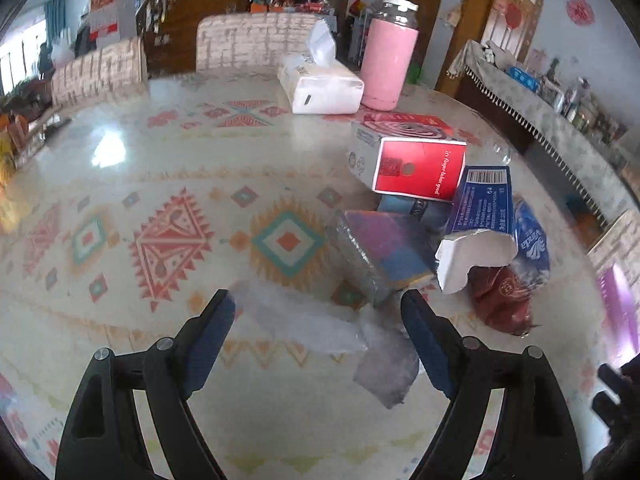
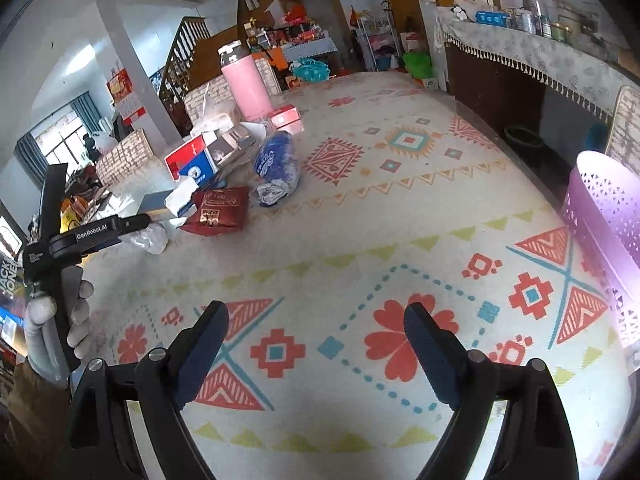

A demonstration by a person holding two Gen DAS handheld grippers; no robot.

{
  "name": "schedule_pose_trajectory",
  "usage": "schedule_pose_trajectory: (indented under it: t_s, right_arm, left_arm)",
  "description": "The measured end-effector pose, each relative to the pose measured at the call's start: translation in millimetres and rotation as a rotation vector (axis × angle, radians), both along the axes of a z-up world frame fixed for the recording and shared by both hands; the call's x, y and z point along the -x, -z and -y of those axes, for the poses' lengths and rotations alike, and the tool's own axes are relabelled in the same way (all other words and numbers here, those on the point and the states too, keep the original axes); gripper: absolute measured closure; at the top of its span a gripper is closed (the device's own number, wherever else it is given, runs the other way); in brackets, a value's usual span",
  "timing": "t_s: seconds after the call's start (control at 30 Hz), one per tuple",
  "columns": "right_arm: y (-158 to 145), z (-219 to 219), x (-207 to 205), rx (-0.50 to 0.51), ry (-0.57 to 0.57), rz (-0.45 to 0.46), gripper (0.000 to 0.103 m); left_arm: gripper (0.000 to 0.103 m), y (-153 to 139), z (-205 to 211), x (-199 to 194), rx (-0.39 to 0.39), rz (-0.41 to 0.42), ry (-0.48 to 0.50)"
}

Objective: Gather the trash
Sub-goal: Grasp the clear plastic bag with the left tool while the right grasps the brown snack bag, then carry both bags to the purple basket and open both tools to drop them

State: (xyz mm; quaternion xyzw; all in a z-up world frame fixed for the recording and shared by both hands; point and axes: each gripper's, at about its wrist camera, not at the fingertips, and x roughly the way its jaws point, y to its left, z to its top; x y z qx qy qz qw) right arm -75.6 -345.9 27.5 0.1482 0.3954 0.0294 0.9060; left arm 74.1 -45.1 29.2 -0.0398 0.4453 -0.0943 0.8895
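While a heap of packaging waits on the patterned tablecloth (image 1: 168, 160), the left gripper (image 1: 316, 304) hangs over its near edge with jaws released and nothing pressed between the pads. Directly between and just ahead of its fingers lies a crumpled clear plastic wrapper (image 1: 304, 320), with a grey scrap of film (image 1: 384, 372) beside the right-hand finger. Just beyond the tips sits a foil-edged purple box (image 1: 380, 256); further off to the right lie a torn blue carton (image 1: 476, 220), a red carton (image 1: 420, 172) and a dark red snack bag (image 1: 500, 300). The right gripper (image 2: 316, 320) also stands released, over bare cloth, with the heap well away to its upper left and a purple perforated basket (image 2: 604, 240) close at its right. The wrapper looks nearly weightless, limp and slick, likely to slide or flutter; pinching a bunched fold low against the cloth seems the safest hold. The cartons appear light but crushable, best taken across a flat pair of sides.
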Motion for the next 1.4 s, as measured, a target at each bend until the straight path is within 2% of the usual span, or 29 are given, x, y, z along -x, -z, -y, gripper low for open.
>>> schedule_pose_trajectory:
  t_s: [0.03, 0.07, 0.1, 0.13, 0.27, 0.47, 0.5, 0.53, 0.57, 0.6, 0.63, 0.67, 0.73, 0.77, 0.8, 0.87, 1.03, 1.1, 1.23, 1.33, 1.4]
  right_arm:
    - [-2, -3, -2, 0.007, -0.008, -0.003, 0.011]
    - [-4, -7, -7, 0.014, -0.02, -0.006, 0.011]
    - [-6, -11, -11, 0.016, -0.029, -0.009, 0.011]
    - [-9, -15, -17, 0.017, -0.041, -0.012, 0.011]
    - [-14, -41, -48, 0.023, -0.095, -0.041, 0.011]
    - [-16, -85, -108, 0.137, -0.142, -0.059, 0.011]
    - [-15, -89, -116, 0.148, -0.142, -0.065, 0.011]
    - [-13, -94, -125, 0.161, -0.142, -0.075, 0.011]
    - [-10, -99, -135, 0.18, -0.138, -0.087, 0.011]
    - [-6, -102, -143, 0.197, -0.135, -0.101, 0.011]
    - [-3, -106, -151, 0.209, -0.133, -0.116, 0.011]
    - [2, -111, -158, 0.223, -0.13, -0.136, 0.011]
    - [7, -115, -164, 0.252, -0.116, -0.151, 0.014]
    - [10, -116, -166, 0.26, -0.115, -0.156, 0.023]
    - [12, -117, -166, 0.26, -0.118, -0.166, 0.04]
    - [13, -118, -165, 0.286, -0.111, -0.171, 0.047]
    - [9, -116, -149, 0.275, -0.129, -0.162, 0.053]
    - [8, -114, -139, 0.269, -0.137, -0.16, 0.054]
    - [5, -105, -117, 0.243, -0.141, -0.15, 0.054]
    - [1, -95, -101, 0.218, -0.129, -0.141, 0.054]
    - [-2, -86, -89, 0.204, -0.119, -0.133, 0.054]
  left_arm:
    - [0.042, 1, -3, 0, 0.022, -0.007, -0.004]
    - [0.067, 1, -9, 1, 0.07, -0.022, 0.001]
    - [0.079, 2, -12, 1, 0.081, -0.039, -0.007]
    - [0.098, 4, -14, 0, 0.079, -0.051, -0.014]
    - [0.099, 9, -27, 1, 0.145, -0.09, -0.016]
    - [0.099, -2, -42, 8, 0.239, -0.071, -0.001]
    - [0.098, -2, -41, 7, 0.243, -0.072, 0.006]
    - [0.09, -2, -40, 6, 0.242, -0.073, 0.01]
    - [0.068, -3, -38, 7, 0.237, -0.074, 0.019]
    - [0.053, -3, -37, 7, 0.226, -0.073, 0.02]
    - [0.03, -4, -36, 8, 0.213, -0.064, 0.016]
    - [0.026, -6, -35, 11, 0.203, -0.049, 0.011]
    - [0.026, -9, -32, 12, 0.194, -0.035, 0.022]
    - [0.026, -9, -32, 12, 0.199, -0.041, 0.031]
    - [0.026, -8, -32, 12, 0.205, -0.054, 0.038]
    - [0.026, -6, -32, 11, 0.205, -0.075, 0.046]
    - [0.024, 3, -18, 13, 0.118, -0.142, 0.118]
    - [0.021, 3, -13, 16, 0.11, -0.142, 0.157]
    - [0.011, 2, 3, 26, 0.041, -0.107, 0.259]
    - [0.011, 9, 20, 34, 0.015, -0.132, 0.344]
    - [0.011, 16, 31, 38, -0.017, -0.148, 0.359]
